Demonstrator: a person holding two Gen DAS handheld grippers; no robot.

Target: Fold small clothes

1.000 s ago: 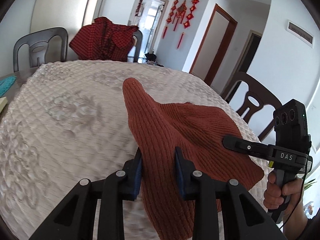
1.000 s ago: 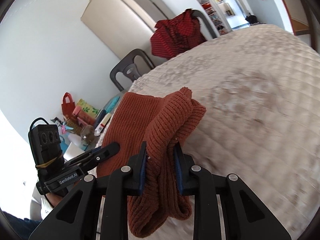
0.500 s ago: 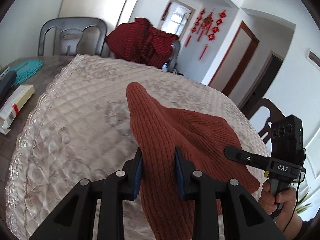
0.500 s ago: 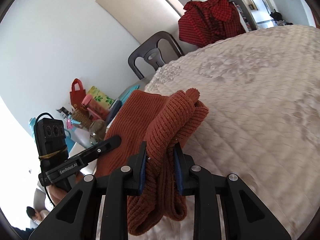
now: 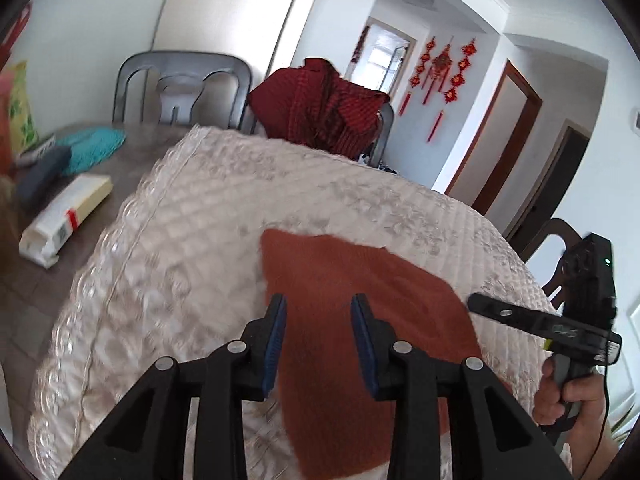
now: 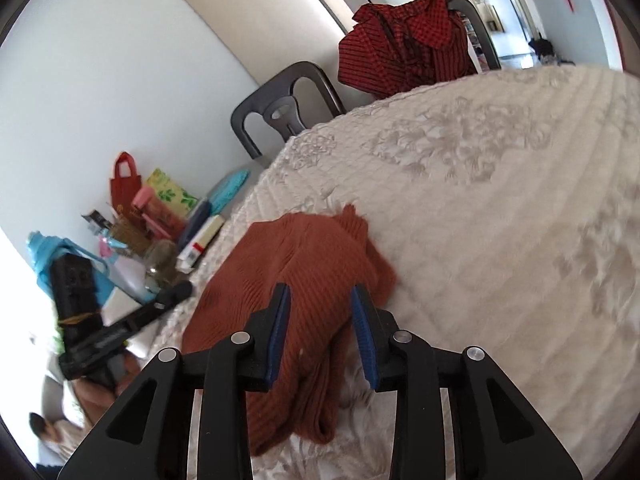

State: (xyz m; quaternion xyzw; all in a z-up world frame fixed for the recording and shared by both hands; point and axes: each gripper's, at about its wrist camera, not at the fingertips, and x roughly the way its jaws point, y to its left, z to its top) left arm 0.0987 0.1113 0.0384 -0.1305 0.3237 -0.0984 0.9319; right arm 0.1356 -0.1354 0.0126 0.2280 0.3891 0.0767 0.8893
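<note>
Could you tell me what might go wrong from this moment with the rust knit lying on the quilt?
1. Both tongs, left tongs and right tongs, look open over the rust knit garment, so nothing holds the fold; its bunched far edge may spring back.
2. On the near side the knit looks close to the quilted cover's edge and might slide off.

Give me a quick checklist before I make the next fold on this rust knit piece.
1. Left tongs open, free of the cloth: ok.
2. Right tongs open, free of the cloth: ok.
3. Rust knit garment lying on the quilted cover, not hanging: ok.
4. Garment flat: not ok; the right wrist view shows its right edge bunched in thick folds.
5. Garment away from the white box on the bare table: ok.
6. Fold edges lined up: cannot tell, the frames are blurred.
</note>
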